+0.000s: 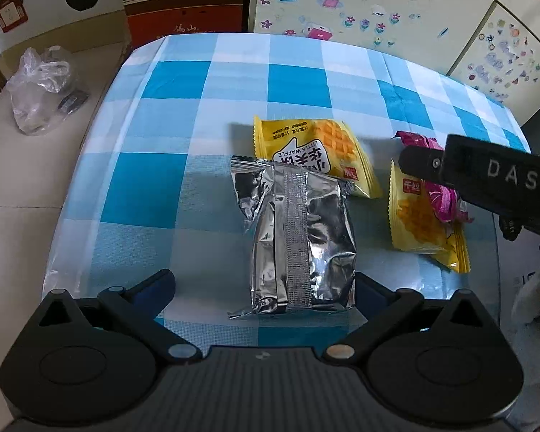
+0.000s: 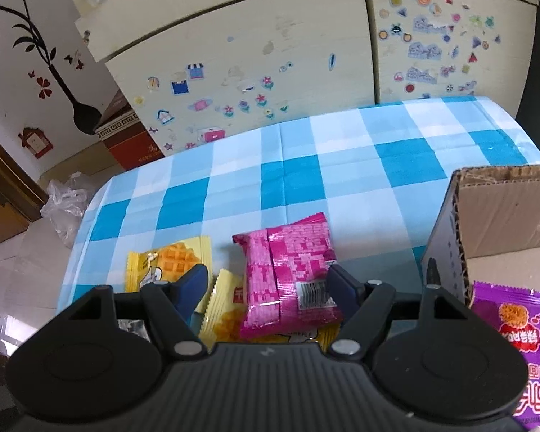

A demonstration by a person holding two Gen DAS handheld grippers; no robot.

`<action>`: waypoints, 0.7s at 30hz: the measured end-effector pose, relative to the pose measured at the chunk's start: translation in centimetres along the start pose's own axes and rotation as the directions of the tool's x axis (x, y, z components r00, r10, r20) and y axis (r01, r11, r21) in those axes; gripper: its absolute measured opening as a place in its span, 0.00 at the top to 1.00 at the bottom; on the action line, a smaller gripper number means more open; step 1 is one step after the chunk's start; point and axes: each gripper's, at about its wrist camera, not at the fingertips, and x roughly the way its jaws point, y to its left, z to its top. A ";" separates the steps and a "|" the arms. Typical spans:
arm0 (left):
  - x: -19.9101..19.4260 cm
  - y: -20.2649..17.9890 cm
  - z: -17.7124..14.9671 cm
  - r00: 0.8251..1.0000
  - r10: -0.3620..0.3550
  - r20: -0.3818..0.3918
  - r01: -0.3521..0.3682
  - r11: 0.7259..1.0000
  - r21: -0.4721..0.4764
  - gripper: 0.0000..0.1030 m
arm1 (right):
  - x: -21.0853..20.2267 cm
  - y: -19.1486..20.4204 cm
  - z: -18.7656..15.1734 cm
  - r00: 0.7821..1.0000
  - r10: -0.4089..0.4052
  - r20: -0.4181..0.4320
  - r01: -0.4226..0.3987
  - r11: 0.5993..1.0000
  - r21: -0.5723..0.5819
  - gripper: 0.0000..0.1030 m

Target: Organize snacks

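In the left wrist view a silver foil snack pack [image 1: 298, 241] lies seam up on the blue checked tablecloth [image 1: 183, 115], between the fingers of my open left gripper [image 1: 266, 284]. Behind it lies a yellow waffle pack [image 1: 316, 151]. A second yellow pack [image 1: 424, 223] lies to the right with a pink pack [image 1: 439, 194] on it, under the right gripper's body [image 1: 486, 176]. In the right wrist view my open right gripper [image 2: 270, 284] straddles the pink pack [image 2: 291, 277], which rests on the yellow pack [image 2: 226, 309]. The other waffle pack [image 2: 169, 262] lies left.
A cardboard box [image 2: 500, 216] stands at the right with a purple snack pack [image 2: 514, 345] in it. A sticker-covered cabinet [image 2: 270, 64] stands behind the table. A plastic bag [image 1: 43, 90] and a brown carton [image 1: 187, 3] sit on the floor at the left.
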 end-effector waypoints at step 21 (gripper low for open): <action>0.0 -0.7 -0.1 0.999 0.035 0.021 -0.036 0.999 0.033 0.05 | 0.0 -0.2 -0.1 1.000 -0.009 0.025 0.009 1.000 0.007 0.53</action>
